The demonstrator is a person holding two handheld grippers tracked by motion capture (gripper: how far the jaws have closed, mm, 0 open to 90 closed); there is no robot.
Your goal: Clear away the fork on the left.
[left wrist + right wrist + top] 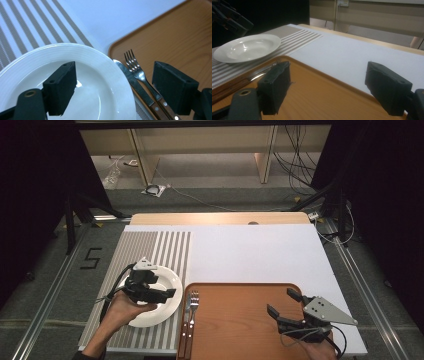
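A white deep plate (pixel 167 276) rests on a striped placemat (pixel 150 245) at the table's left. My left gripper (pixel 168 295) hovers over the plate's near right part, jaws open and pointing toward the tray, with nothing between them. In the left gripper view the left gripper (pixel 113 67) frames the plate (pixel 100 82), a fork (pixel 135 67) and a knife (pixel 132 80). The fork (pixel 193 302) and knife (pixel 186 320) lie side by side along the left edge of the brown tray (pixel 235 320). My right gripper (pixel 280 301) is open above the tray's right part, holding nothing.
A white mat (pixel 250 250) covers the table beyond the tray. In the right gripper view the right gripper (pixel 328 66) looks across the tray (pixel 317 95) toward the plate (pixel 247 47). The wooden table edge (pixel 220 218) runs along the far side.
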